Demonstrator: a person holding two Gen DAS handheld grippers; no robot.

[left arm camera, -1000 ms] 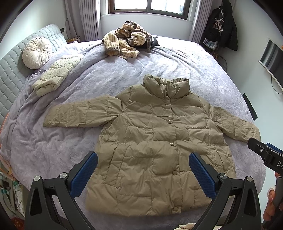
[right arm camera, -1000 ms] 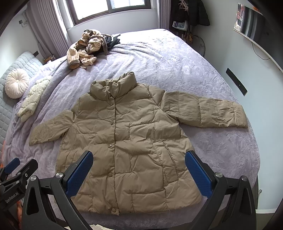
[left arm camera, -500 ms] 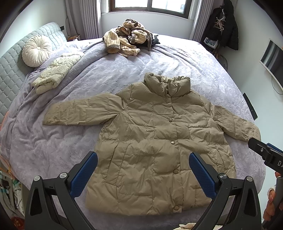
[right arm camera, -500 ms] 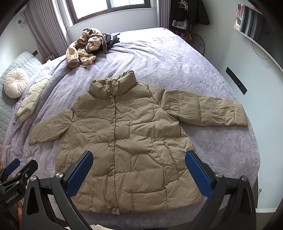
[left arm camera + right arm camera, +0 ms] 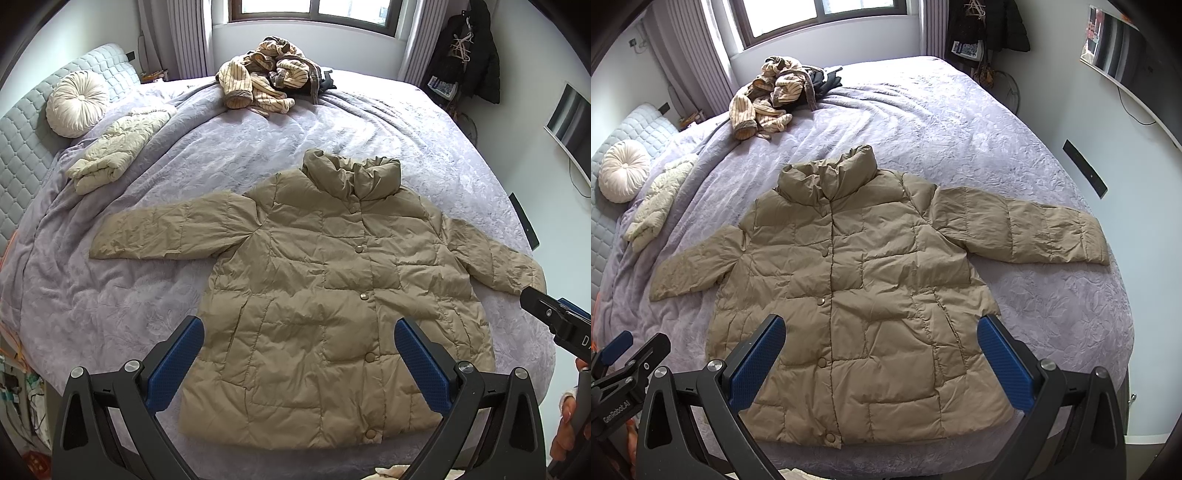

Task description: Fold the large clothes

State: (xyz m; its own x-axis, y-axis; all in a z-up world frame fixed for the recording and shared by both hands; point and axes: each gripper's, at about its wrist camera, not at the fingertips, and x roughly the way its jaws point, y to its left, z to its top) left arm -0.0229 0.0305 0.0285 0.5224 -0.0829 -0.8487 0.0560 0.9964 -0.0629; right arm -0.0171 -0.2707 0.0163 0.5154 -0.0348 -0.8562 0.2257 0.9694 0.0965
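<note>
- You held the left gripper (image 5: 298, 360) above the near edge of the bed (image 5: 110, 302), with its jaws spread wide and nothing between the blue pads (image 5: 175, 363).
- You held the right gripper (image 5: 881, 356) in the same manner: jaws wide apart, blue pads (image 5: 1004, 363) clear of any fabric, nothing gripped.
- The tan puffer jacket (image 5: 325, 295) lay flat on the lilac bedspread (image 5: 960, 122), front side up, snaps closed, collar pointing toward the window (image 5: 314, 11) and hem nearest to you.
- Both sleeves were spread outward from the body; the sleeve on your right (image 5: 1019, 229) reached close to the bed's edge.
- A folded cream quilted garment (image 5: 118, 151) rested near the round cushion (image 5: 75, 103) beside the headboard (image 5: 22, 147), well apart from the jacket.
- A heap of striped clothes (image 5: 266, 81) sat at the far side of the bed under the window.
- A dark coat (image 5: 476, 51) hung in the far corner.
</note>
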